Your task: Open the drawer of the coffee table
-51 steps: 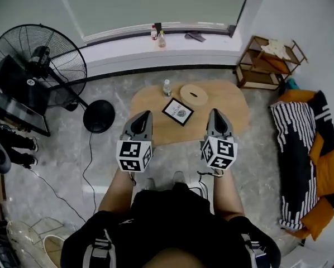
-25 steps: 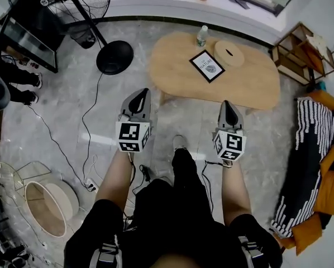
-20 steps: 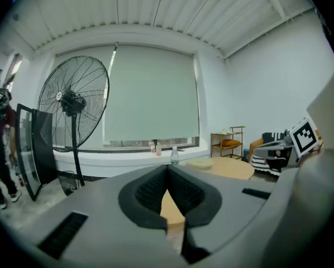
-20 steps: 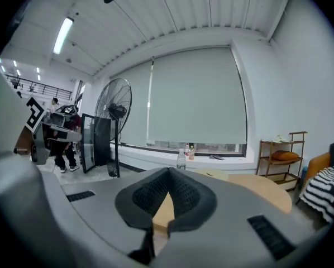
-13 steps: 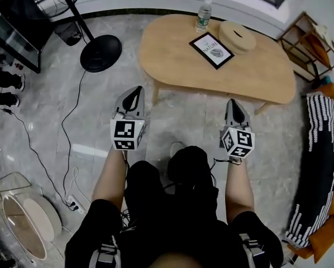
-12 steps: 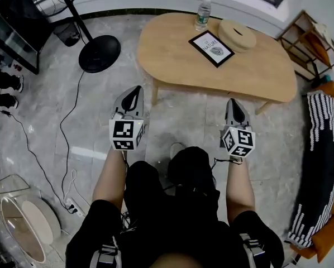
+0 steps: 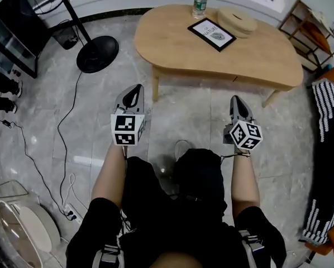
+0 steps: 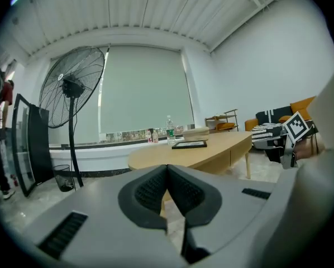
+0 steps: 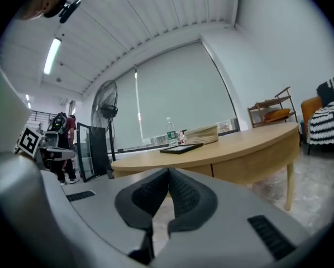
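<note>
Lower than before, the left gripper (image 7: 135, 89) and right gripper (image 7: 236, 99), both pressed together and empty, point level at the coffee table (image 7: 172, 41), presumably to meet its front apron (image 9: 251, 169) head-on.

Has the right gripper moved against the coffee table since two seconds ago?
Yes. In the head view the right gripper overlapped the oval light-wood coffee table; now it sits short of its near edge, floor between.

coffee table (image 7: 167, 38): matt pale wood | floor (image 7: 195, 116): glossy stone (marble-look), smooth
</note>
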Motion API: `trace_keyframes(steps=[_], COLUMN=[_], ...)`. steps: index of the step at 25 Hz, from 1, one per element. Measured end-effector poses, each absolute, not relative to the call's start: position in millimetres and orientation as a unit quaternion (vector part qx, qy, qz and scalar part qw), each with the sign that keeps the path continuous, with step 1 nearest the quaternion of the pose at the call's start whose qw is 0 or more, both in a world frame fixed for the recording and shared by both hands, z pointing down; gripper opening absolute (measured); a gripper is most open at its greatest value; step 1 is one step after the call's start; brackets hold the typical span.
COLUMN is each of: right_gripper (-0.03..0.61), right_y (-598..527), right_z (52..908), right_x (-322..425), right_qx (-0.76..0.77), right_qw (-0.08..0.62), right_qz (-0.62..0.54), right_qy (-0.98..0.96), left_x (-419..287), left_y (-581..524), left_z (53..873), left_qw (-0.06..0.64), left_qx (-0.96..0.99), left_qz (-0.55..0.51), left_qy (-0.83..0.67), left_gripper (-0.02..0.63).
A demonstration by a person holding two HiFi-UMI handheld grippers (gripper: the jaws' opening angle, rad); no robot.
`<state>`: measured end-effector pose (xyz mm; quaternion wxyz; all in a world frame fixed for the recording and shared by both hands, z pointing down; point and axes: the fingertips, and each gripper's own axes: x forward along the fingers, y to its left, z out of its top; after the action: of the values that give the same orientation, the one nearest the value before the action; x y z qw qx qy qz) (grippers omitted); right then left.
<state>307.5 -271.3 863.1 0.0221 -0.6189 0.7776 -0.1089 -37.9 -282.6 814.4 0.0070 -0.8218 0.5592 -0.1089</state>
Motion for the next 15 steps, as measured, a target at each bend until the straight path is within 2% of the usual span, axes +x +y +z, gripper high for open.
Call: trace_keyframes(steps=[3, 4, 5, 6, 9, 15], right_gripper=[0.018, 0.147, 0.277, 0.304, 0.343, 0.342], right_y=[-274, -276, -278, -282, -299, -344], right_z=[881, 886, 890, 895, 911, 953], right_x=[306, 302, 298, 296, 299, 319], right_qx=[-0.592, -0.569, -0.546, -0.529, -0.503, -0.498], right_qw=[0.051, 0.07, 0.091, 0.111, 0.149, 0.189], right_qz=[-0.143, -0.165, -0.189, -0.211, -0.258, -0.317], right_qy=[0.792, 0.803, 0.811, 0.815, 0.811, 0.785], left_x=[-38, -35, -31, -26, -14, -2], left_y=[-288, -291, -293, -295, -305, -346], left_z=[826, 832, 838, 845, 858, 886], left_qw=[0.001, -0.012, -0.028, -0.041, -0.044, -0.061], left_qx=[-0.825, -0.831, -0.84, -0.848, -0.862, -0.868], left_qz=[-0.115, -0.111, -0.108, -0.107, -0.118, -0.134], left_qy=[0.554, 0.545, 0.531, 0.517, 0.49, 0.475], left_gripper=[0.014, 0.015, 0.178, 0.259, 0.259, 0.259])
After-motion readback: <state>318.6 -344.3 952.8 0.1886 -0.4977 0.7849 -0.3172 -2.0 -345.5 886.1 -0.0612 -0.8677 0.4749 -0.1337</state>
